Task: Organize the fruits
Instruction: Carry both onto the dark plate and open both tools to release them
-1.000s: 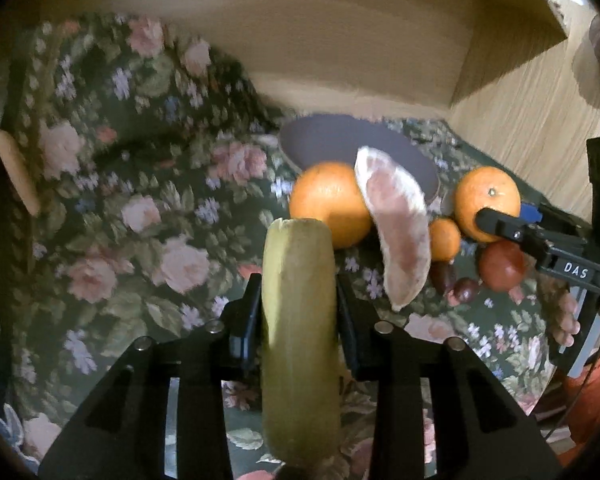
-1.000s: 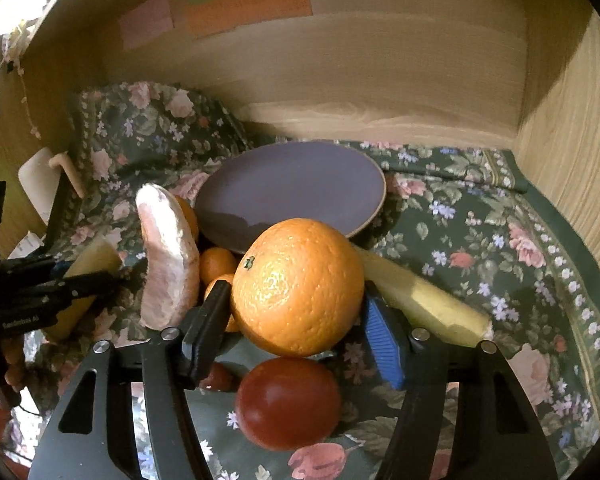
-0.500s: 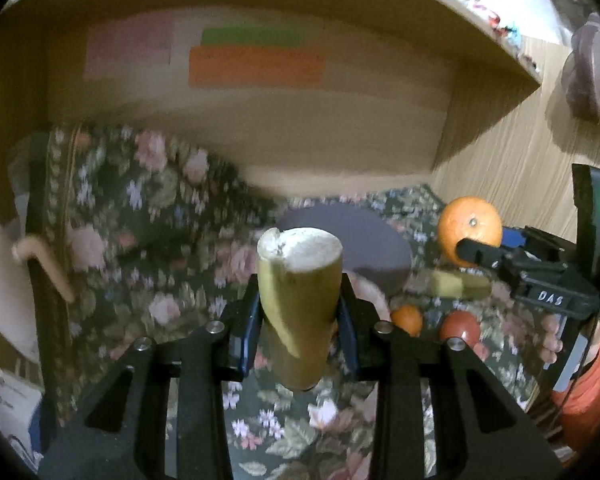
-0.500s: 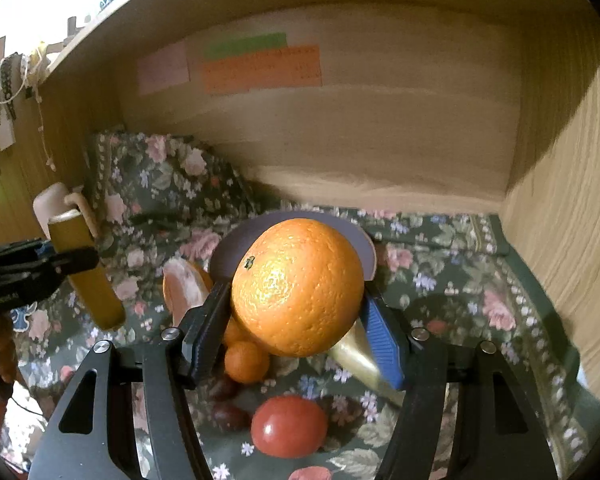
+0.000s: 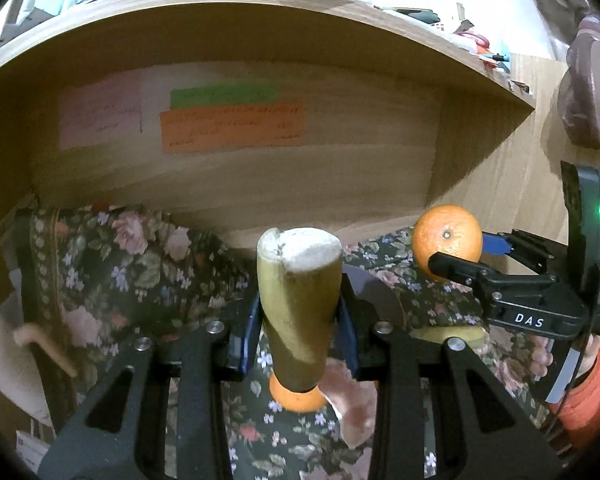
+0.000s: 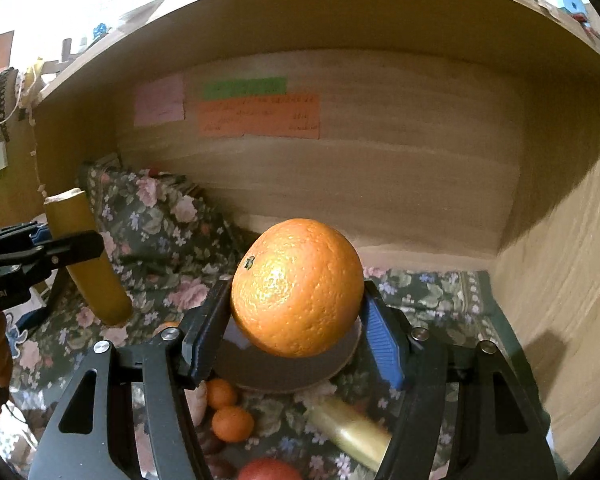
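My left gripper (image 5: 299, 330) is shut on a yellow-green banana half (image 5: 298, 304), held upright above the floral cloth (image 5: 120, 264); it also shows in the right wrist view (image 6: 88, 272). My right gripper (image 6: 296, 332) is shut on a large orange (image 6: 296, 288), held above the grey plate (image 6: 284, 372); the orange shows in the left wrist view (image 5: 447, 240). Below lie small oranges (image 6: 232, 424), a pomelo segment (image 5: 350, 400), another banana piece (image 6: 352, 436) and a red tomato (image 6: 270, 470).
A wooden shelf niche surrounds the cloth, with its back wall (image 6: 380, 168) carrying coloured paper notes (image 6: 260, 116) and a side wall (image 6: 572, 300) on the right. A white mug (image 5: 4, 352) stands at the far left.
Both grippers have risen with their fruit; the plate and the fruit pile now sit lower and farther below. The banana half has tilted upright.
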`<state>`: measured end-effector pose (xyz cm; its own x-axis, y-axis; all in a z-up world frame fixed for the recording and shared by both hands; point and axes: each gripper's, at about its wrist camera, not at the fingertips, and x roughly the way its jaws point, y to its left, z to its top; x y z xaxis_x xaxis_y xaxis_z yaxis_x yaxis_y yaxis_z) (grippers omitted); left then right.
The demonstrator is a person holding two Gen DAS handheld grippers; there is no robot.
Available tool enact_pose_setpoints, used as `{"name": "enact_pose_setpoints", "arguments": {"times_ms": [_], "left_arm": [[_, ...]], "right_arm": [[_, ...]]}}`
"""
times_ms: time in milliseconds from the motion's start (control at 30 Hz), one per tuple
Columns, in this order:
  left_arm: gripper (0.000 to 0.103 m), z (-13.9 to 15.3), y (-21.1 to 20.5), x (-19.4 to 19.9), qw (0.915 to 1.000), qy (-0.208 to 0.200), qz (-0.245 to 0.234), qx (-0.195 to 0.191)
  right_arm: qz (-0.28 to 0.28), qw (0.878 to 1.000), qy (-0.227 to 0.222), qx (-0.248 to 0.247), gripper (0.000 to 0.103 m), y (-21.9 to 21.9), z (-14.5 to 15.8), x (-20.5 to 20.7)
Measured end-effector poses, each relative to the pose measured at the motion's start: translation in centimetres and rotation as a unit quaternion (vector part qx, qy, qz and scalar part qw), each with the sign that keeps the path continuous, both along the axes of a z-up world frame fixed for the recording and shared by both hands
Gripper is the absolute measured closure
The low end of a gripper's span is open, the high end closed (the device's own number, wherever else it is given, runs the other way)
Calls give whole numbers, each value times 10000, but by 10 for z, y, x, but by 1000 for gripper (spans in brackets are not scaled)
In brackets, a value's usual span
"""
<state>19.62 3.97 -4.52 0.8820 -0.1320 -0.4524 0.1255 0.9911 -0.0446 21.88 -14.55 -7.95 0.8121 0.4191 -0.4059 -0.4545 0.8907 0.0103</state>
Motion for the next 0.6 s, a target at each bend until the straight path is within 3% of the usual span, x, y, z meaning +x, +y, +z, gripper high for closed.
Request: {"name": "enact_pose_setpoints", "arguments": {"times_ms": [267, 600], "left_arm": [[69, -10, -6, 38, 9998, 189, -28, 103], [69, -41, -8, 93, 9954, 925, -143, 182]], "right_arm": [[-39, 9997, 82, -212, 42, 6, -1, 27], [-140, 9975, 420, -546, 42, 10, -16, 69]]}}
